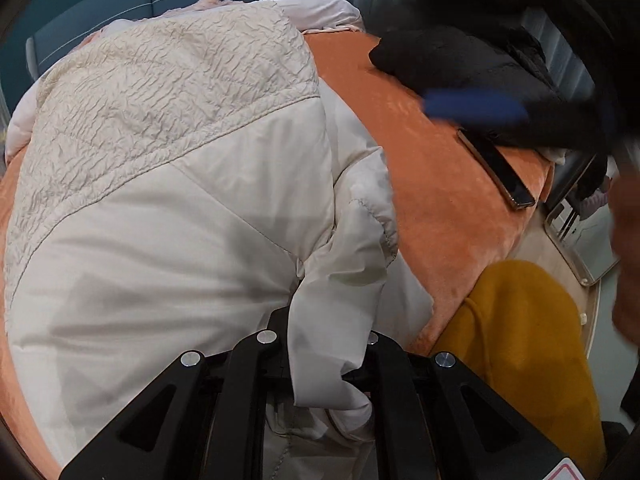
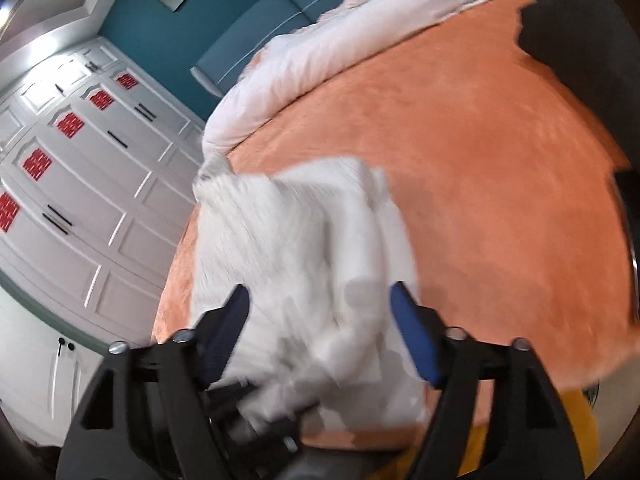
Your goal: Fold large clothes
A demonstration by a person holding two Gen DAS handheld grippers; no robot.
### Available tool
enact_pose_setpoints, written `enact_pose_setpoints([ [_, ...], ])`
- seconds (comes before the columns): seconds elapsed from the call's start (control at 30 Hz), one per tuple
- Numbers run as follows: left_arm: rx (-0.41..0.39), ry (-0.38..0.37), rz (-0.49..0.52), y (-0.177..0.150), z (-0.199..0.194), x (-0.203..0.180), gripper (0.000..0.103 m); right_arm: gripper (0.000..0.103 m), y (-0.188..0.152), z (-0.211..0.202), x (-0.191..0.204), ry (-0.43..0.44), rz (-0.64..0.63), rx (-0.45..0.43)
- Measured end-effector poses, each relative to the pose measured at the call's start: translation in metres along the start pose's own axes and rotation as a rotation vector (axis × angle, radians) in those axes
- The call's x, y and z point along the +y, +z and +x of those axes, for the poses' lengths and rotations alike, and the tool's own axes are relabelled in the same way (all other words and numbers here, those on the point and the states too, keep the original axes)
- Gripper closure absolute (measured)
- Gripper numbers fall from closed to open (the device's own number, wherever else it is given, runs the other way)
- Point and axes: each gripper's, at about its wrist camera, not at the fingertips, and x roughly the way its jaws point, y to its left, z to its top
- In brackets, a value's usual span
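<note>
The cream padded jacket (image 1: 168, 184) lies spread on the orange bed cover (image 1: 440, 184), its crinkled quilted upper panel toward the headboard and the smooth shell panel nearer me. I read it as bulky but light, soft and springy, with a slick shell that will slide on itself and puff back open after each fold, so I would take it by seams, cuffs or hem edges, where the cloth is doubled, not by the slippery middle. My left hand-held gripper (image 1: 328, 344) is clamped on a bunched fold of the jacket's near edge, which looks like a sleeve or cuff; the fabric runs between the fingers and down past them. In the right wrist view my right hand-held gripper (image 2: 320, 320) has its blue-padded fingers wide apart with pale jacket cloth lying between them, but the picture is blurred and I cannot tell whether the pads touch the fabric. Beyond the jacket's far-right side a dark garment (image 1: 460, 64) sits on the bed, and just beside it, toward the bed's edge, lies a phone (image 1: 496, 168). Near the jacket's right corner, off the bed, is something mustard yellow (image 1: 520, 340), probably the operator's clothing. Behind the jacket's head end are pale bedding (image 2: 320, 52) and a teal headboard (image 1: 120, 4).
</note>
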Motion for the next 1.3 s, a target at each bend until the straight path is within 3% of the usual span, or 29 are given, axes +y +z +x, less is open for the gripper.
enact_pose_setpoints([
  [0.17,-0.028,0.028,0.011,-0.001,-0.002,-0.011,0.095,0.026,0.017,0.045,0.023,-0.035,-0.021,0.097],
  [0.23,-0.043,0.039,0.015,-0.001,-0.007,-0.012,0.092,0.050,0.014,0.067,0.030,-0.065,-0.043,0.143],
  [0.33,-0.064,0.019,0.004,0.000,-0.022,-0.010,0.084,0.081,0.020,0.071,0.039,-0.027,-0.066,0.138],
  [0.4,-0.102,-0.025,-0.031,0.003,-0.046,-0.005,0.081,0.089,0.026,0.059,0.051,-0.007,-0.108,0.095],
  [0.43,-0.135,-0.056,-0.057,0.005,-0.065,-0.001,0.074,0.090,0.028,0.051,0.056,0.007,-0.119,0.073],
  [0.47,-0.162,-0.074,-0.073,0.006,-0.081,0.004,0.068,0.091,0.032,0.038,0.059,0.027,-0.129,0.039],
  [0.53,-0.239,-0.096,-0.110,0.006,-0.113,0.012,0.047,0.091,0.033,0.014,0.058,0.033,-0.136,-0.009],
  [0.63,-0.344,-0.066,-0.187,0.003,-0.150,0.036,0.042,0.092,0.026,0.011,0.024,-0.056,-0.100,-0.008],
  [0.77,-0.249,0.071,-0.309,-0.001,-0.125,0.069,0.043,0.089,0.003,0.043,-0.044,-0.144,0.034,0.065],
  [0.9,-0.135,0.128,-0.359,-0.001,-0.088,0.090,0.045,0.086,-0.005,0.051,-0.065,-0.163,0.105,0.078],
  [1.07,-0.095,0.193,-0.376,-0.003,-0.067,0.091,0.044,0.082,0.011,0.034,-0.045,-0.191,0.050,0.084],
  [1.2,-0.099,0.186,-0.415,-0.006,-0.080,0.102,0.044,0.081,0.020,0.002,0.005,-0.246,-0.038,-0.029],
  [1.3,-0.160,0.190,-0.415,0.010,-0.099,0.107,0.044,0.081,0.028,-0.016,0.037,-0.256,-0.145,-0.090],
])
